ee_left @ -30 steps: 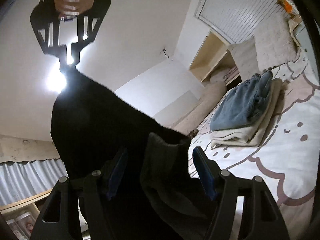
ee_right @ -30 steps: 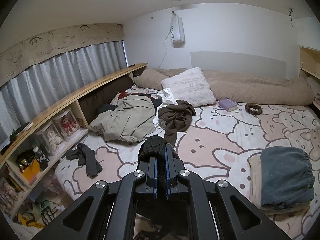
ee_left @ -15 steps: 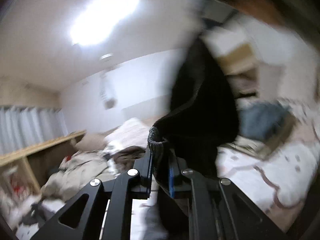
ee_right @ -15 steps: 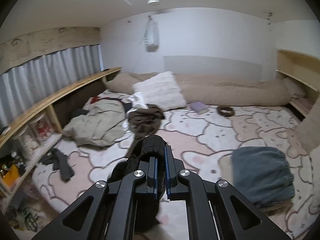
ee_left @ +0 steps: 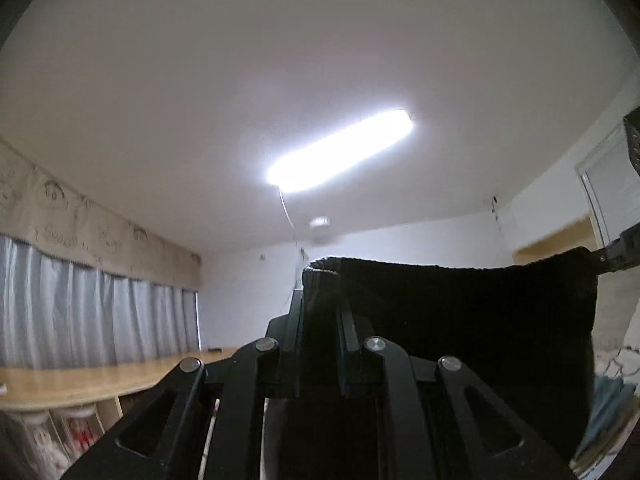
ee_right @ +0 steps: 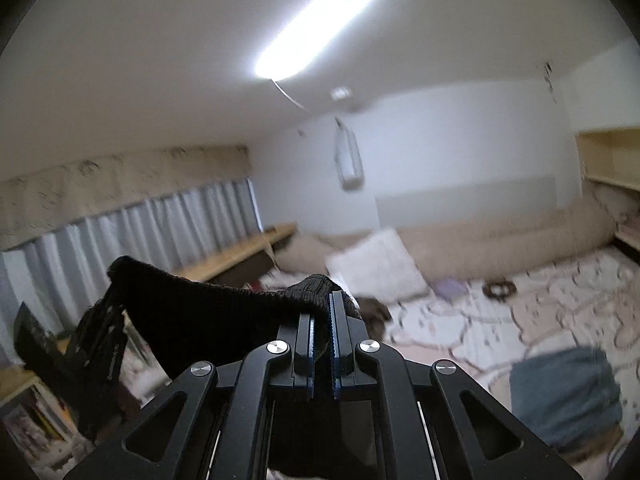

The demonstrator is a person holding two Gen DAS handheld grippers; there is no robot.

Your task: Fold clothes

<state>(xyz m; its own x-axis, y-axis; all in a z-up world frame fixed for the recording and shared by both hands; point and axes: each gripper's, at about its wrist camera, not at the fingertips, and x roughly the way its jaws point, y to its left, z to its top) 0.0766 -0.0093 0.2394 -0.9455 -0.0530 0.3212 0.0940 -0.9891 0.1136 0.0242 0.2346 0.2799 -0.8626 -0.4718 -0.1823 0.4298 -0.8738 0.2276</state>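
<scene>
- Left gripper (ee_left: 320,312) clamped on one top corner of black sweater (ee_left: 472,312).
- Right gripper (ee_right: 321,320) pinching the other corner.
- Sweater stretched between both, raised above bed (ee_right: 540,300).
- Folded blue garment (ee_right: 564,396) lying on bed.

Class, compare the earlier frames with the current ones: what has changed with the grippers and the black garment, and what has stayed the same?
The left gripper, open a second ago, closed on the black garment. Both grippers tilted up and the garment's edge got stretched between them. The right gripper kept its grip; the folded blue garment stayed on the bed.
</scene>
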